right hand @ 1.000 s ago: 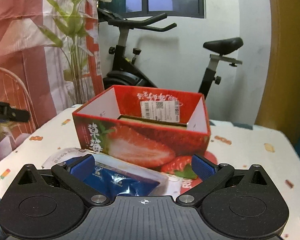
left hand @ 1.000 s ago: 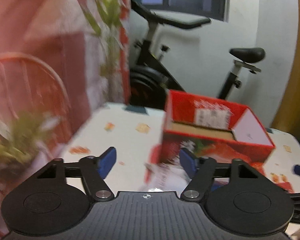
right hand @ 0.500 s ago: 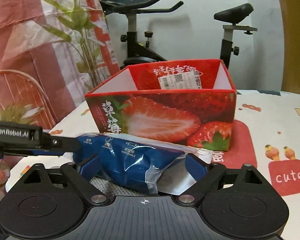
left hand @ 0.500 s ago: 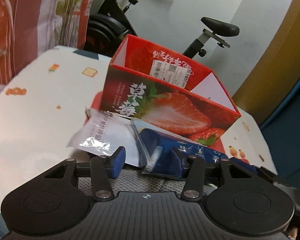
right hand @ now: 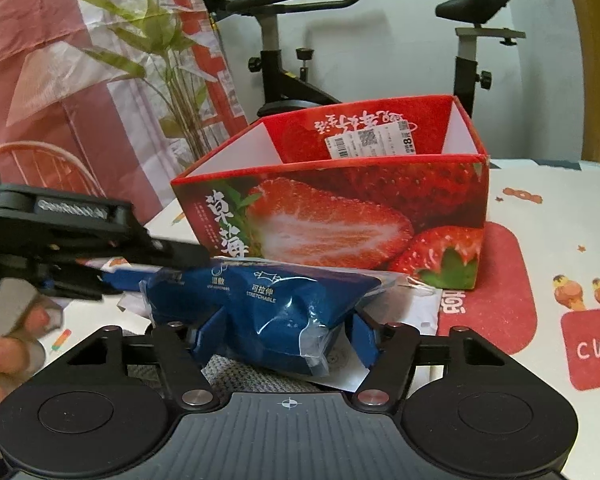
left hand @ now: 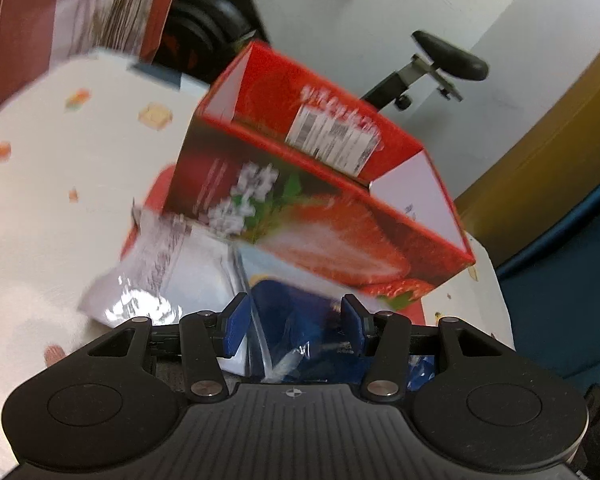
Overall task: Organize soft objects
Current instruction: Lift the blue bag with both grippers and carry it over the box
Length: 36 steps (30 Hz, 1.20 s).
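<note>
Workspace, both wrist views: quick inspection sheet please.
Surface: table under a white cloth with cartoon prints.
Job's things: blue pack in clear wrap, lying in front of the open strawberry box; a white pouch beside it.
Clutter: nothing seen.
Grippers: right gripper closing, pack between its jaws; left gripper straddles the pack's other end, contact unclear.
Cables: nothing seen.
Surroundings: exercise bike, plant, red-and-white curtain.

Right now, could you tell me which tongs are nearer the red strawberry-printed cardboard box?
Left, seemingly, though it is close. The left tongs reach almost to the red strawberry-printed cardboard box; the right tongs, closing around the blue plastic-wrapped packet, sit further back.
</note>
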Motion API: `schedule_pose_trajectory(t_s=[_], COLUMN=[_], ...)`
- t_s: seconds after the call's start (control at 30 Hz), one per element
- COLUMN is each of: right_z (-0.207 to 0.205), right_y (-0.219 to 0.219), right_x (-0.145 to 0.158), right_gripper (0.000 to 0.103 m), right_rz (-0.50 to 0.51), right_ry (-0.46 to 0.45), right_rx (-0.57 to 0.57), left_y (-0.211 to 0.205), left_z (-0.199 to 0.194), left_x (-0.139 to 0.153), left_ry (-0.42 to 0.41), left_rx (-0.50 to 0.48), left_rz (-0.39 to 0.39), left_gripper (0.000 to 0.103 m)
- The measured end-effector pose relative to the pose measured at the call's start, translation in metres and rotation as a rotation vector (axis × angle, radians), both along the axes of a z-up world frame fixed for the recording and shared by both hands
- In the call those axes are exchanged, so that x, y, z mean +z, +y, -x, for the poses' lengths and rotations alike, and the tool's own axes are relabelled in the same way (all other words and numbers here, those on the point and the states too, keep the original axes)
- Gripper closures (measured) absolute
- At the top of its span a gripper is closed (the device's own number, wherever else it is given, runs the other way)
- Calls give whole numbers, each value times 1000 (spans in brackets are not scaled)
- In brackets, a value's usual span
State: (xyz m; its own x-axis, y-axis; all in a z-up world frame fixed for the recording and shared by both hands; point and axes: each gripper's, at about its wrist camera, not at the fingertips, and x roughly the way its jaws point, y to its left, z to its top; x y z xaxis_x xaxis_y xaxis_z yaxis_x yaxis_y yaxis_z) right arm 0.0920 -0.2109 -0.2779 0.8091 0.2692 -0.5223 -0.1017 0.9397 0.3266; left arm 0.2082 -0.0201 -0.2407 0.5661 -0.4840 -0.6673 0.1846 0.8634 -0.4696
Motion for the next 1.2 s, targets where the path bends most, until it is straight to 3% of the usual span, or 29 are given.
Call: schedule_pose_trajectory(t_s=[0.1, 0.27, 0.5, 0.8, 0.97, 1.2], right_z=[0, 2, 14, 27, 35, 43], right_y=[2, 3, 9, 20, 26, 31], right_x=[-1, 2, 18, 32, 40, 59], right_gripper=[44, 48, 50, 50, 50, 50], right_rz=[12, 19, 54, 96, 119, 150], right_ry=[3, -9, -64, -107, -134, -194], right_rx=[3, 1, 13, 28, 31, 43], left_y=[2, 2, 1, 14, 14, 22], left_z=[-1, 0, 19, 37, 50, 61], left_x=[-16, -21, -7, 2, 13, 26], left_ry=[69, 75, 13, -21, -93, -147], left_rx=[1, -3, -32, -13, -27, -20], left_rz=[62, 79, 48, 75, 31, 57], left_gripper=[51, 53, 53, 53, 53, 53])
